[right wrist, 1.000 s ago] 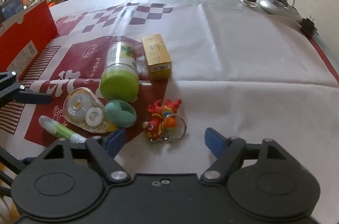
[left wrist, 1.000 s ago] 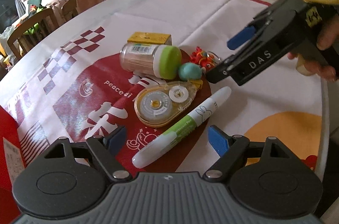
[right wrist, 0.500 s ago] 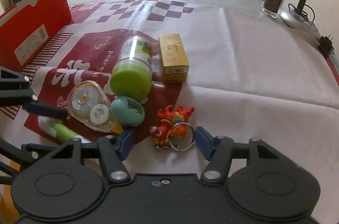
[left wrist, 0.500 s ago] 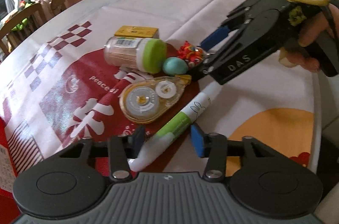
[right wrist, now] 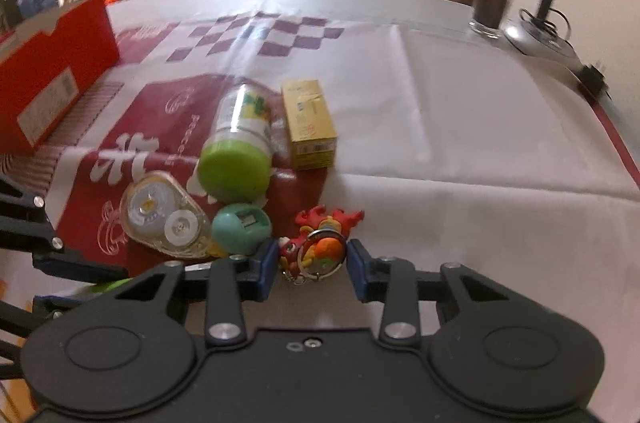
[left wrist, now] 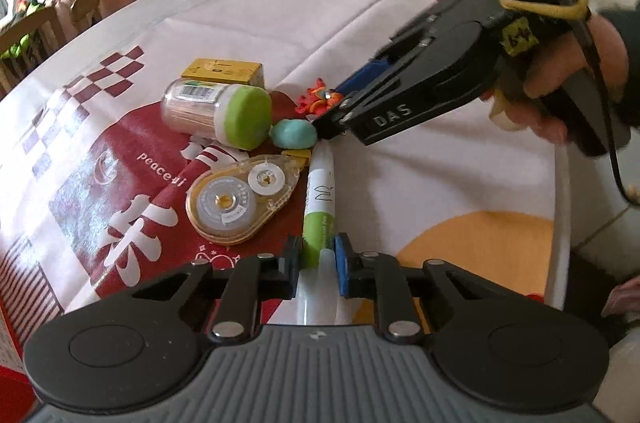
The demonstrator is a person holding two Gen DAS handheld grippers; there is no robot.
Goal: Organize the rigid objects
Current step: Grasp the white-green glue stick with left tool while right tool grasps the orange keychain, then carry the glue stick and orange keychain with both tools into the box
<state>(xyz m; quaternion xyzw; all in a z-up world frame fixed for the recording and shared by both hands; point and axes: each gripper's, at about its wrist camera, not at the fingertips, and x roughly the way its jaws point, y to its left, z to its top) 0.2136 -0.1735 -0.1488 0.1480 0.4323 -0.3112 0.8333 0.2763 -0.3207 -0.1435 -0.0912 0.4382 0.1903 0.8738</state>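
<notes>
Both grippers are taking hold of small items from the cluster on the printed tablecloth (right wrist: 460,111). The left gripper (left wrist: 318,265) has its jaws clamped on the green-and-white correction pen (left wrist: 318,203), gripping it low on the barrel while the pen's tip points toward the teal egg-shaped sharpener (left wrist: 294,135). The right gripper (right wrist: 312,263) has just been closing its jaws around the red dragon keychain (right wrist: 320,243); the charm and its ring sit between the blue pads with a slight gap visible on each side, so they do not appear to be pressing on it yet. To do this well, the right gripper should finish closing on the solid body of the charm rather than on the loose ring, which would likely slip or swing. The left should lift the pen straight up so that its far end does not sweep into the correction tape dispenser (left wrist: 240,199) just beside it or nudge the sharpener. The toothpick jar (right wrist: 236,151) lying on its side could roll if bumped. The yellow box (right wrist: 310,125) and the red cardboard box (right wrist: 52,79) at the table's edge sit clear of both grips.
</notes>
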